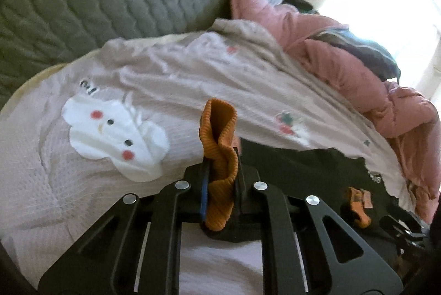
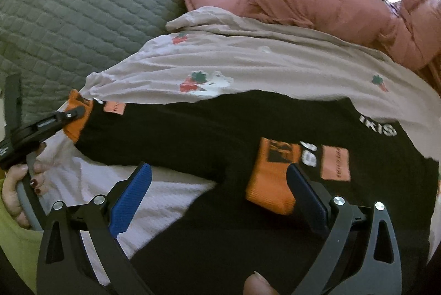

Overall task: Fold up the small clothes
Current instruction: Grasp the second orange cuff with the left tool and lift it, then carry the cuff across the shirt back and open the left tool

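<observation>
A grey quilted cover [image 2: 82,0] occupies the left side of the bed. In front of it lies a pale pink blanket [image 1: 171,69] bearing a white cloud-face patch [image 1: 115,135] and small strawberry prints. The left gripper [image 1: 220,165] is clenched on 1 orange ribbed cuff [image 1: 220,129] of the black garment [image 2: 220,129]; in the right wrist view this gripper [image 2: 70,113] sits at the garment's left sleeve end, carried by a hand [image 2: 16,184] with dark-painted nails. The black garment is spread across the blanket, with white lettering and orange patches on its front. The right gripper [image 2: 220,184] is released, both fingers spread wide above the garment: the blue pad [image 2: 132,198] stands left, and the dark pad [image 2: 306,198] stands just beside a second orange cuff [image 2: 270,184]. A pink padded jacket [image 2: 330,8] lies at the far right.
</observation>
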{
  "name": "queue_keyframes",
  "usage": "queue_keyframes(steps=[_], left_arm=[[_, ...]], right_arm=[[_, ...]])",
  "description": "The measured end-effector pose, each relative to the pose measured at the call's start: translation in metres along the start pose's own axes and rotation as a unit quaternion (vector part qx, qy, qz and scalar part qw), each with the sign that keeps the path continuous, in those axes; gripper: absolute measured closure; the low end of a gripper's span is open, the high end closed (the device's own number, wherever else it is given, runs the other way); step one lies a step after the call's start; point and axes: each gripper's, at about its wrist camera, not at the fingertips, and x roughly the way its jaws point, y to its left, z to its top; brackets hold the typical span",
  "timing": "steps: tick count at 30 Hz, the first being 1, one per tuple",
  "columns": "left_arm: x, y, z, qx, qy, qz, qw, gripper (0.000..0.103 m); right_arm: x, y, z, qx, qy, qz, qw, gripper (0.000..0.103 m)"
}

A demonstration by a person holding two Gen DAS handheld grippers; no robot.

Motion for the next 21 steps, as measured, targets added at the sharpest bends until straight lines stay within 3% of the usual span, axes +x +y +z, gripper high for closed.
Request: queue_keyframes(steps=[13, 17, 21], left_arm=[[-0.029, -0.09, -0.001, 0.036, -0.006, -0.074, 0.9966, 0.097], [-0.026, -0.126, -0.004, 0.043, 0.016, -0.116, 0.9922, 0.097], [-0.026, -0.163, -0.006, 0.071, 0.02, -0.125, 0.9894, 0.097]], right_arm=[[-0.053, -0.077, -0.025, 0.061, -0.041, -0.025, 0.997, 0.005], [-0.067, -0.098, -0.034, 0.075, -0.047, -0.024, 0.996, 0.005], [-0.076, -0.114, -0.044, 0.085, -0.047, -0.026, 0.995, 0.005]])
